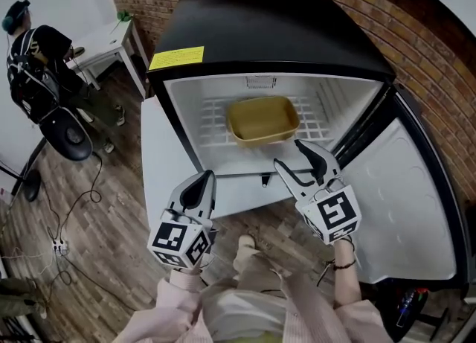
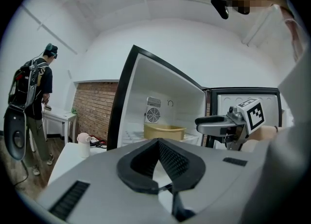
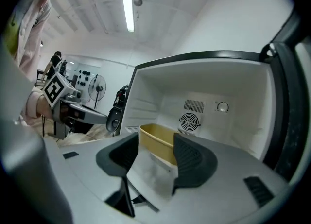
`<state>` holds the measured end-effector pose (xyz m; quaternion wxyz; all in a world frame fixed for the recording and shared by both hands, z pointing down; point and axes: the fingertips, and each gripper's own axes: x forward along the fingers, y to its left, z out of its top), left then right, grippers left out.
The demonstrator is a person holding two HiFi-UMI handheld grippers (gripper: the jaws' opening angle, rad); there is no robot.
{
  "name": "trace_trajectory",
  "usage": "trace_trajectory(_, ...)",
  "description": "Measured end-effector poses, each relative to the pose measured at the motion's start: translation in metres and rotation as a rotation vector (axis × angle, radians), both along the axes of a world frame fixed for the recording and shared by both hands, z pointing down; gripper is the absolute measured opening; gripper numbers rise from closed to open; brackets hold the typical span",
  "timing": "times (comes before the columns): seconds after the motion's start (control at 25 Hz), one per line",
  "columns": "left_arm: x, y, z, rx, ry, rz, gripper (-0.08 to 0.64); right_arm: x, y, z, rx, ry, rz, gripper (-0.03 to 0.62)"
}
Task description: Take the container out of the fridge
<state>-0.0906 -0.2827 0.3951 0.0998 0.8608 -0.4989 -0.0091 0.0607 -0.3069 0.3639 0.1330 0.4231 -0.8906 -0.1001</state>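
Your fridge (image 1: 268, 33) stands open, its door (image 1: 405, 200) swung out to your right. The container (image 1: 262, 120), a yellow tub, sits inside on the wire shelf (image 1: 212, 122), near the middle and close to the back wall.

Your right tool (image 1: 288, 153) is at the front edge of the fridge opening with its jaws wide apart. The right gripper view looks between the jaws at the container farther back, and they do not touch it.

Your left tool (image 1: 202, 178) hangs lower, outside the fridge and just in front of its lower edge. Its jaws are closed tip to tip with nothing between them.

A person (image 1: 37, 59) stands far off to your left beside a white desk (image 1: 111, 40).
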Motion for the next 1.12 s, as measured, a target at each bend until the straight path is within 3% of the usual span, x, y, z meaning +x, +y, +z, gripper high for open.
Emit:
trace_trajectory(0.32, 0.007, -0.036, -0.005, 0.007, 0.005, 0.003, -0.008, -0.014, -0.026, 0.0, 0.001, 0.218, -0.123, 0.212)
trace_trajectory(0.76, 0.015, -0.068, -0.005, 0.005, 0.004, 0.015, -0.008, -0.036, -0.045, 0.017, -0.069, 0.496, -0.302, 0.21)
trace_trajectory(1.12, 0.025, -0.075, -0.005, -0.006, 0.014, 0.087, -0.008, -0.047, -0.049, 0.038, -0.121, 0.766, -0.416, 0.209)
